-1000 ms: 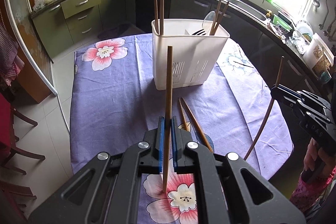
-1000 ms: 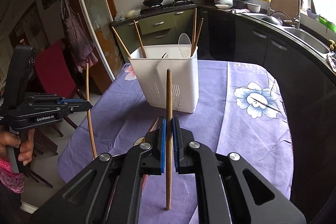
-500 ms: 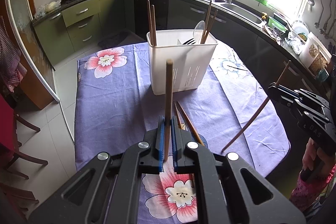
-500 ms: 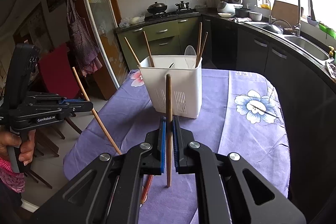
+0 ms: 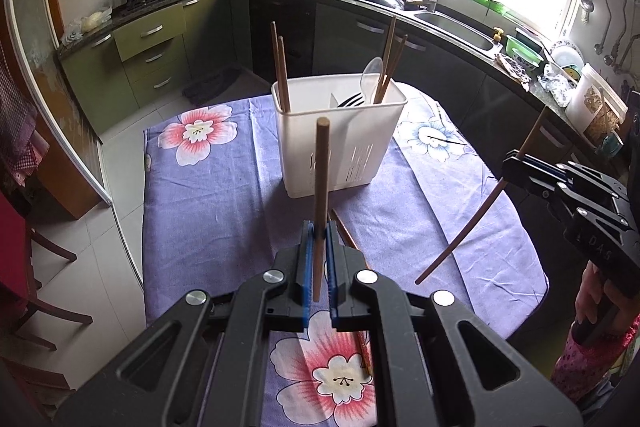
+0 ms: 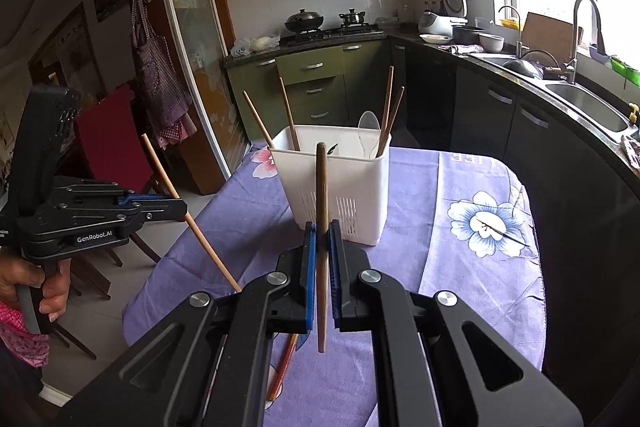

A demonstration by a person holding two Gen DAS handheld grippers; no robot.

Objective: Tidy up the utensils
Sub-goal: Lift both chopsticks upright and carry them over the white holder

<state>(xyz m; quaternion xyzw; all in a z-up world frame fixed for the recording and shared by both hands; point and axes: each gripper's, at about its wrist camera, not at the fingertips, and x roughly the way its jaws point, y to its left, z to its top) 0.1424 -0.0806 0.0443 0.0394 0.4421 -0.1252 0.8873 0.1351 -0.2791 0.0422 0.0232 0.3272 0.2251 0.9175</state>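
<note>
A brown wooden chopstick (image 5: 321, 187) is gripped by the left gripper (image 5: 318, 239), whose blue pads are clenched on it. The stick is round, straight and nearly upright, with its blunt end above the fingertips and its lower part running down between the fingers, clear of the cloth. In the right wrist view the same gripper (image 6: 182, 206) is seen from the side, with its stick slanting down toward the table edge.

A second chopstick (image 6: 321, 227), darker and slightly tapered, is clamped in the right gripper (image 6: 321, 239), also close to upright, its lower tip hanging below the pads above the cloth. In the left wrist view this gripper (image 5: 507, 163) is seen at the right, its stick tilted.

Beyond both sticks, a white slotted holder (image 5: 340, 143) stands on the table (image 5: 224, 195). Two pairs of chopsticks, a pale spoon (image 5: 370, 75) and a fork are held in it. More chopsticks (image 5: 348, 239) lie on the cloth just beneath the left gripper.

The table is covered by a purple cloth with pink and white flowers. Green and dark cabinets, a stove with a wok (image 6: 303, 19), a sink (image 6: 588, 107) and a bright window are seen around it.
</note>
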